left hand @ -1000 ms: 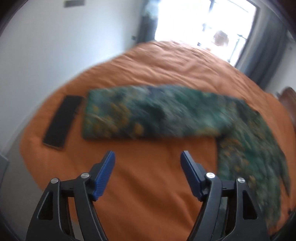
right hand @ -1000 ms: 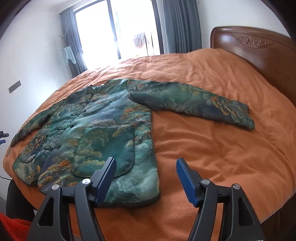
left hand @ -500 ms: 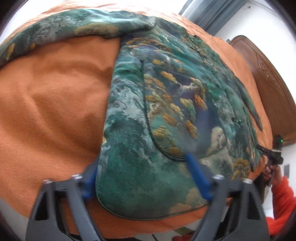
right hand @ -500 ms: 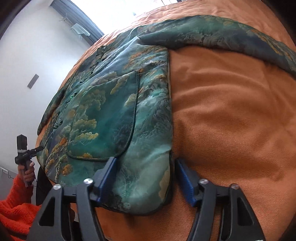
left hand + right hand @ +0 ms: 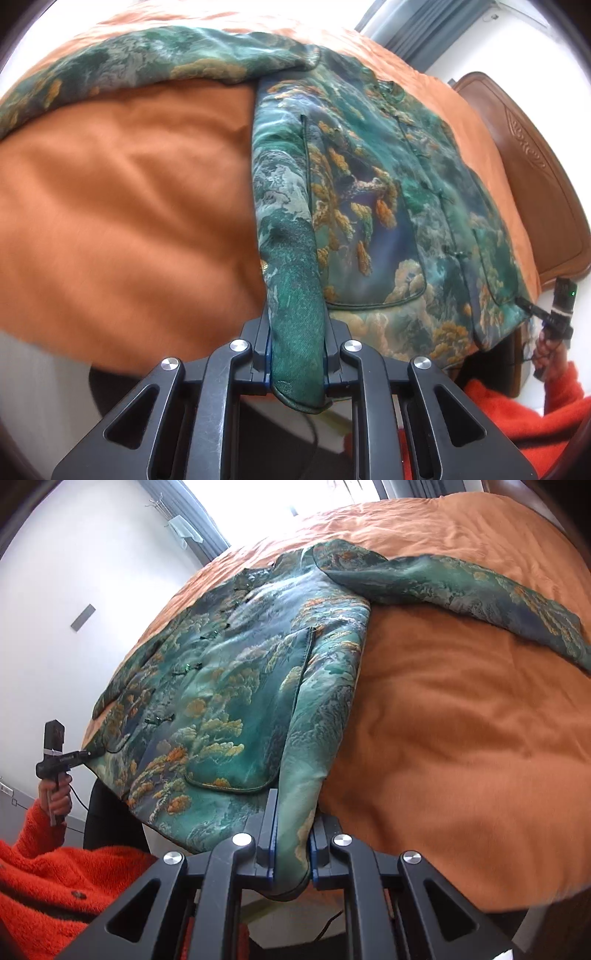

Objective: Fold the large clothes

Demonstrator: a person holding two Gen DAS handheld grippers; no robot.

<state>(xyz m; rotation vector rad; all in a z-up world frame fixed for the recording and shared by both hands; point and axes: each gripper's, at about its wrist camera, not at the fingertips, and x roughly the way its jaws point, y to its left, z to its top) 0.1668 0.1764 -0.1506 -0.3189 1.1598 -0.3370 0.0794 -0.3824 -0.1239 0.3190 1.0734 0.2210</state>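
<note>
Each hand-held gripper, left [image 5: 297, 363] and right [image 5: 291, 853], is clamped on a hem corner of the jacket [image 5: 369, 192] ahead, presumably to lift it for folding on the bed [image 5: 129, 206].

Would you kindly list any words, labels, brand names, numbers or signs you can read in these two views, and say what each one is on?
None: no readable text in either view.
The jacket bears only a woven landscape pattern.
The headboard shows a carved ornament, not letters.
The grey wall plate is blank.
Each tool, left and right, shows bare metal and plastic, shut on the jacket's hem.
</note>
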